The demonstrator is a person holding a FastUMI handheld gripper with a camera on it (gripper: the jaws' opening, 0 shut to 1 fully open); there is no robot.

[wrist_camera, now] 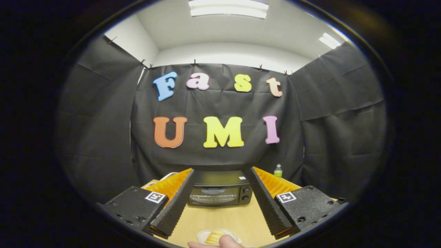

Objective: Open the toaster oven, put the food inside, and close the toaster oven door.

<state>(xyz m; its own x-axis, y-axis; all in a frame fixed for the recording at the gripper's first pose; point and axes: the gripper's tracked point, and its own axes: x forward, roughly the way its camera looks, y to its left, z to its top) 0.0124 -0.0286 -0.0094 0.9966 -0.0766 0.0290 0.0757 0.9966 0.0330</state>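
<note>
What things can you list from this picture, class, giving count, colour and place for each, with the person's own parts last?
toaster oven: one, black, door closed, on the table beyond the fingers, framed between them.
table: one, light wood, under the oven and the dish.
dish: one, white, holding yellowish food, on the near table between the fingers.
bottle: one, green with a white cap, behind the oven to its right, by the cloth wall.
ceiling lights: two, white, overhead.
hand: one, a fingertip at the dish's near edge.
gripper: one, fingers spread open, holding nothing.
</note>
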